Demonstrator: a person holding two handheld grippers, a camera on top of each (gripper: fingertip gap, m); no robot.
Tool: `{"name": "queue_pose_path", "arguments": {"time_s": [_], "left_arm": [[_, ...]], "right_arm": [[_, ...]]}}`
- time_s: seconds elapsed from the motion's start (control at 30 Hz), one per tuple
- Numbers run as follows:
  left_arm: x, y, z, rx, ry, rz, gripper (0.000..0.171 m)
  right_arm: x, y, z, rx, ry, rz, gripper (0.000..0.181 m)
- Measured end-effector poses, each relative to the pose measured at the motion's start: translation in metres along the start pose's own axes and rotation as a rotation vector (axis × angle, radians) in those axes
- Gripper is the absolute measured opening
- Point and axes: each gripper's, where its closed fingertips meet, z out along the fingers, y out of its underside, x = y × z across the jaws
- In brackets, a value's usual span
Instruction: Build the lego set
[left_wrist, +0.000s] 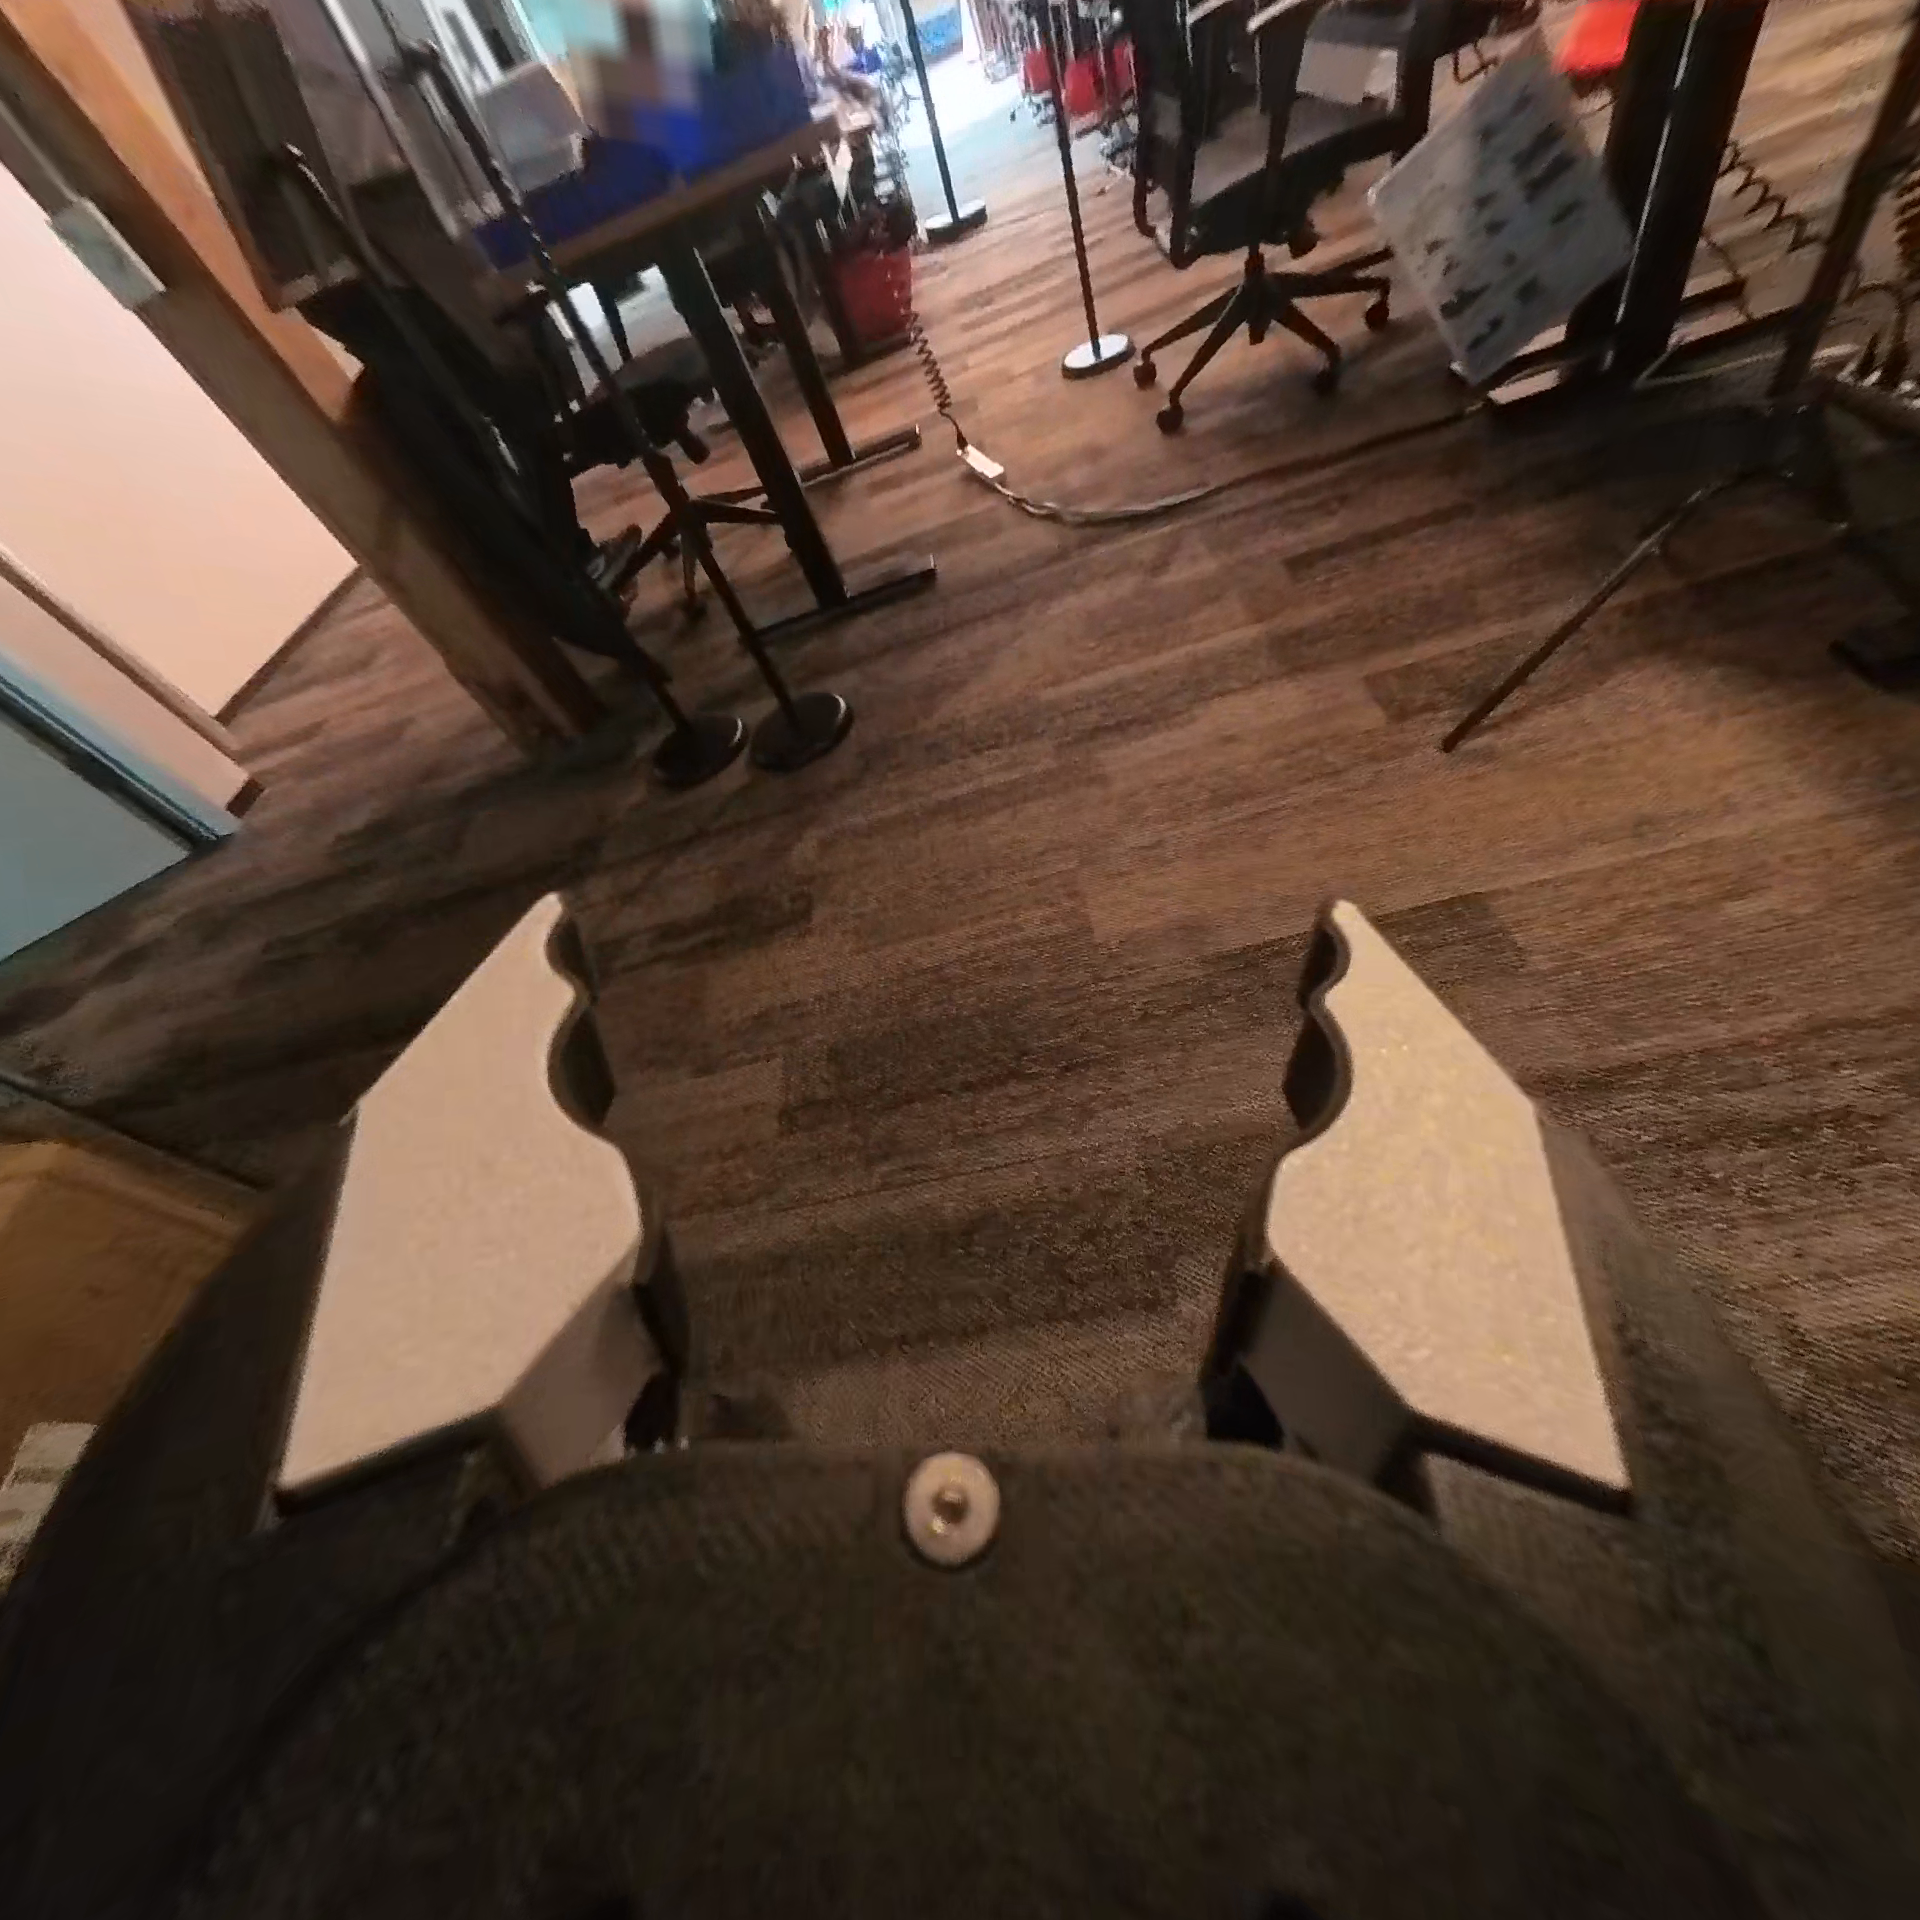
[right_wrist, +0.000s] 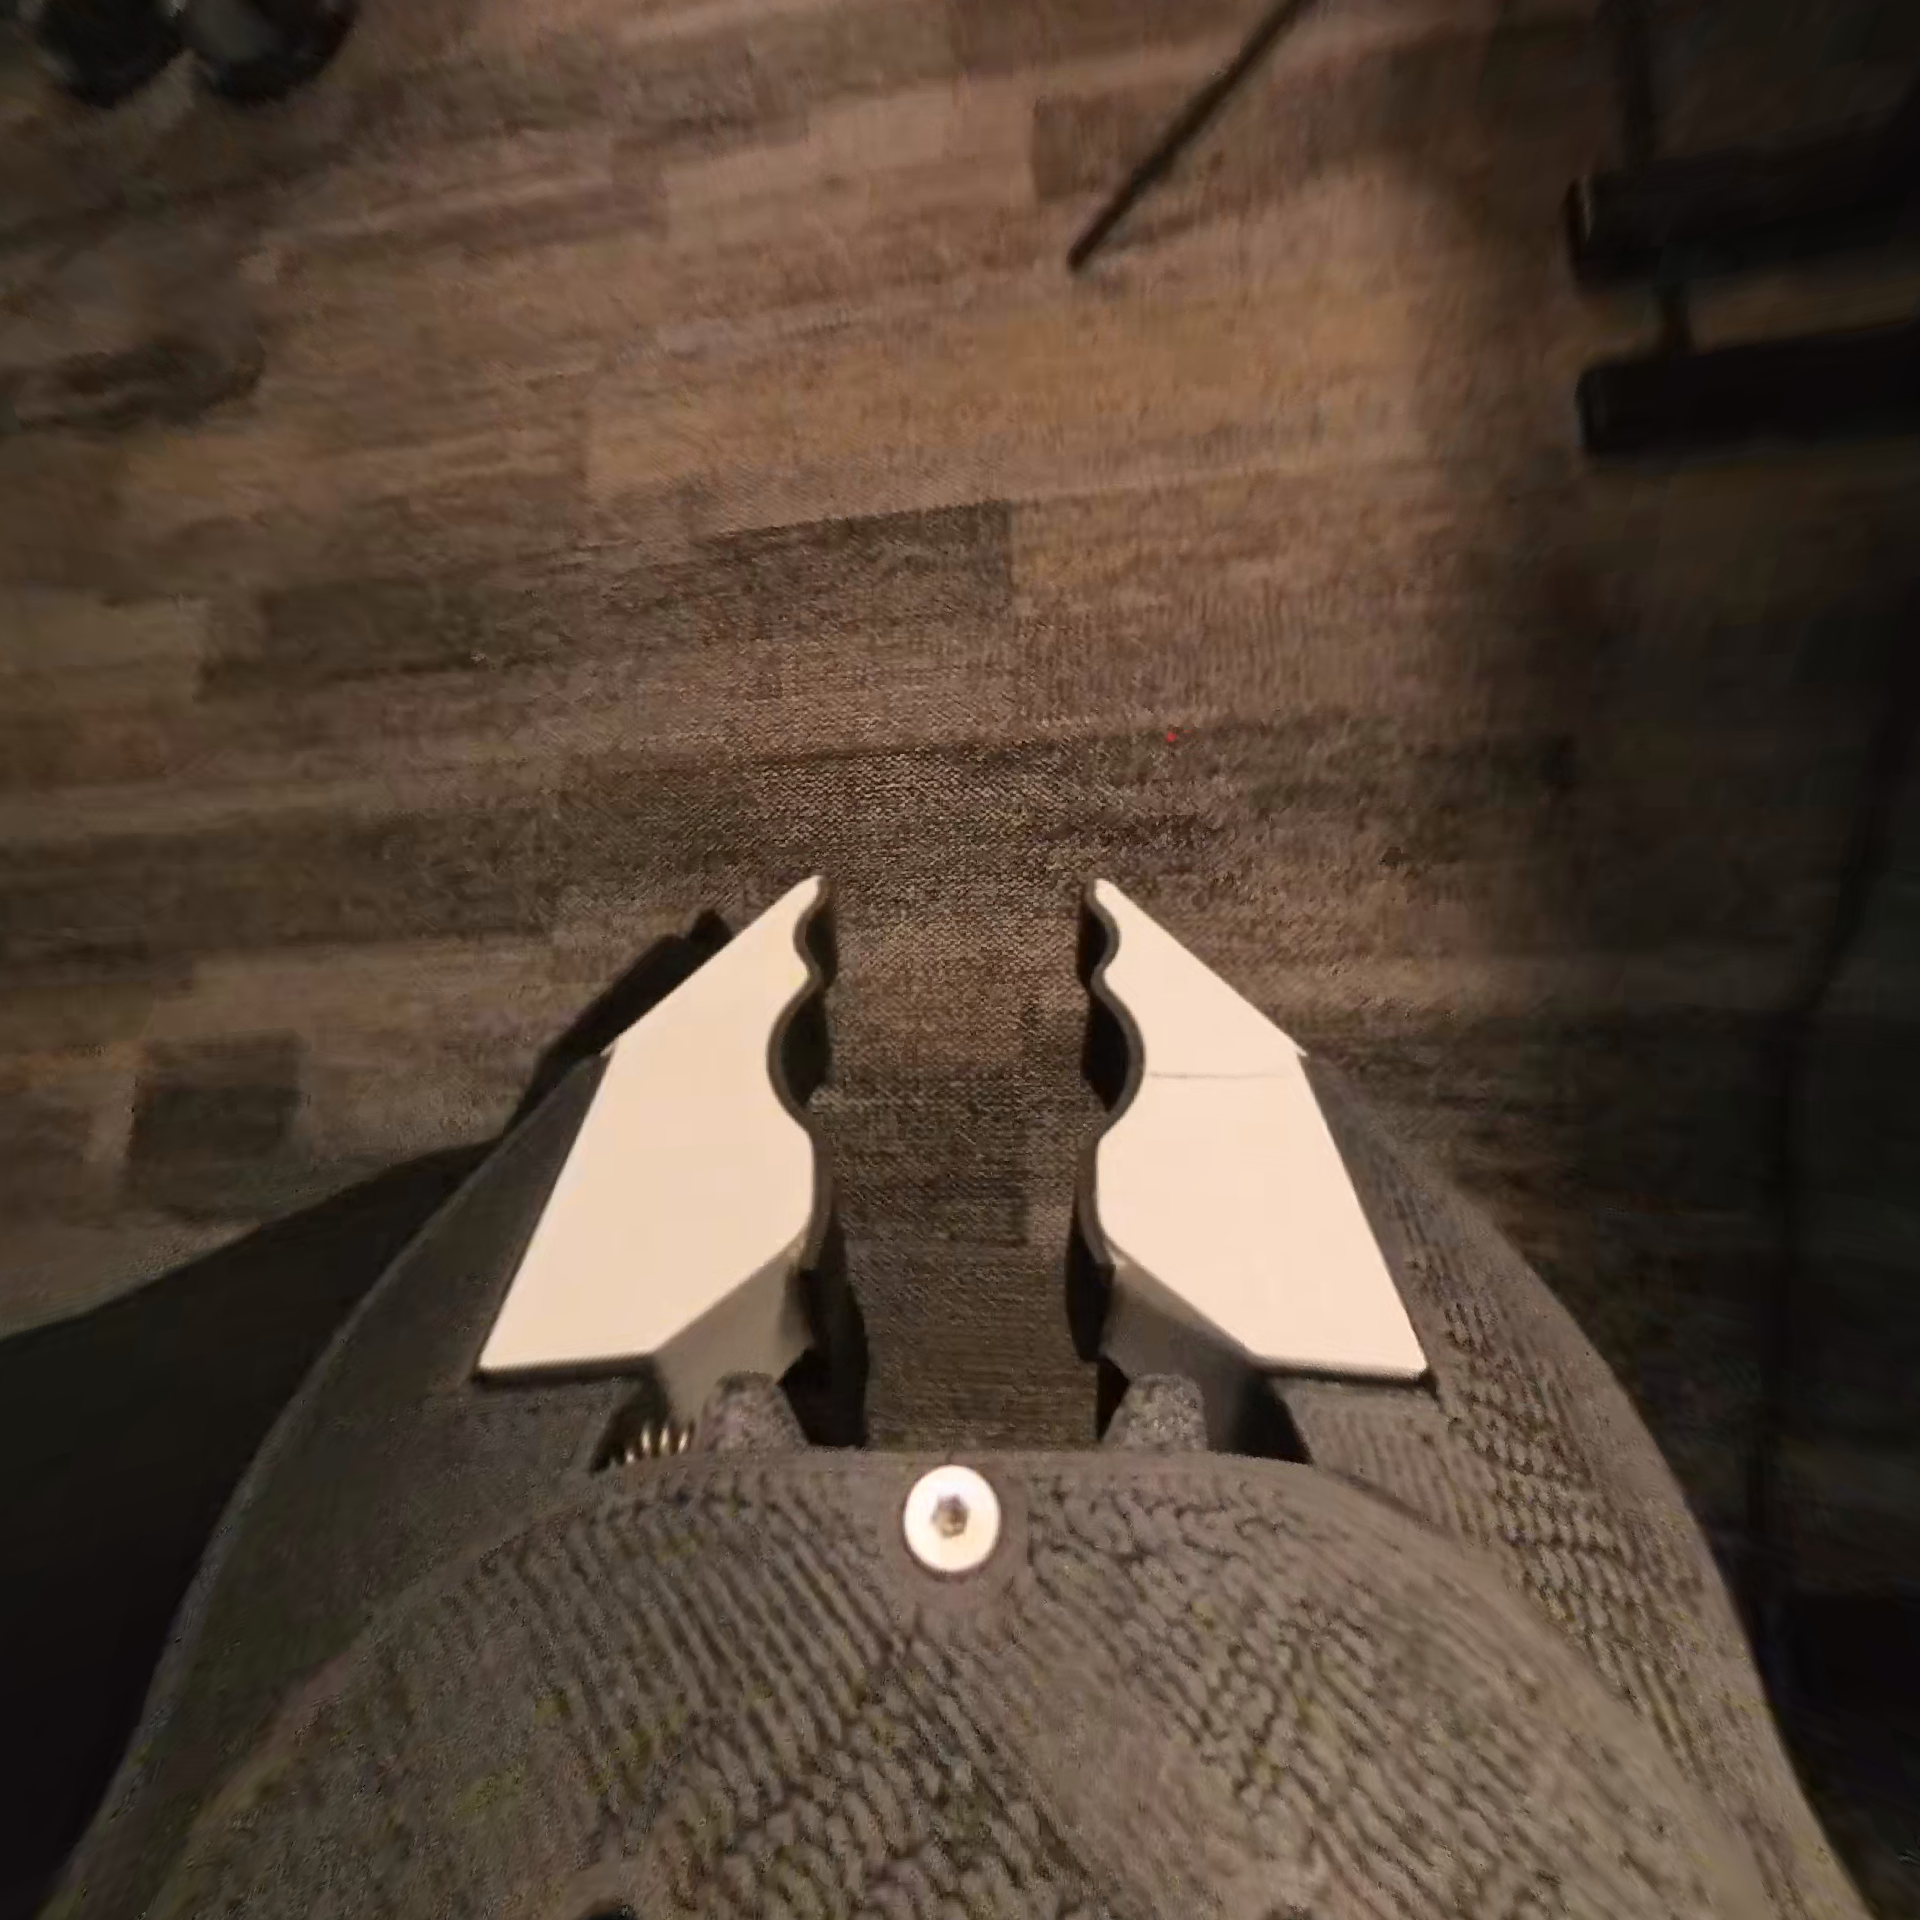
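the left wrist view looks forward and down across the carpet (left_wrist: 1039, 831) toward desks in the upper frame; the right wrist view faces steeply down, nearer the same carpet (right_wrist: 831, 520).

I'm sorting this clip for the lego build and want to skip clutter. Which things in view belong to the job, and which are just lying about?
Belongs to the job:
- left gripper, open, empty
- right gripper, open, empty
- no lego shows in either view

Just lying about:
- carpet
- office chair
- desk
- red bin
- coiled cable
- round-based stands
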Motion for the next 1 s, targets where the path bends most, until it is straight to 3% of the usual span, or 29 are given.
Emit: {"name": "queue_pose_path", "arguments": {"time_s": [0.07, 0.13, 0.23, 0.37, 0.5, 0.67, 0.73, 0.83, 1.0], "left_arm": [[0.002, 0.003, 0.059, -0.032, 0.023, -0.031, 0.126], [0.014, -0.002, 0.116, -0.11, 0.081, -0.122, 0.095], [0.048, -0.028, 0.195, -0.091, 0.207, -0.141, 0.095], [0.107, -0.018, 0.267, -0.195, 0.361, -0.081, 0.094], [0.164, 0.014, 0.301, -0.341, 0.514, -0.153, 0.073], [0.218, 0.071, 0.334, -0.554, 0.523, -0.288, 0.062], [0.241, 0.09, 0.341, -0.629, 0.554, -0.271, 0.058], [0.273, 0.099, 0.35, -0.686, 0.58, -0.394, 0.051], [0.3, 0.119, 0.349, -0.799, 0.615, -0.367, 0.052]], "right_arm": [[0.009, -0.007, 0.04, -0.038, 0.055, 0.093, 0.045], [0.017, -0.013, 0.084, -0.081, 0.102, 0.146, 0.044], [0.03, -0.02, 0.16, -0.125, 0.136, 0.194, 0.045], [0.051, -0.021, 0.273, -0.147, 0.147, 0.202, 0.039], [0.086, 0.014, 0.397, -0.218, 0.13, 0.158, 0.028], [0.142, 0.082, 0.528, -0.306, 0.119, 0.169, 0.022], [0.16, 0.117, 0.561, -0.364, 0.125, 0.108, 0.018], [0.177, 0.155, 0.597, -0.431, 0.117, -0.011, 0.019], [0.184, 0.166, 0.633, -0.399, 0.069, -0.075, 0.022]]}}
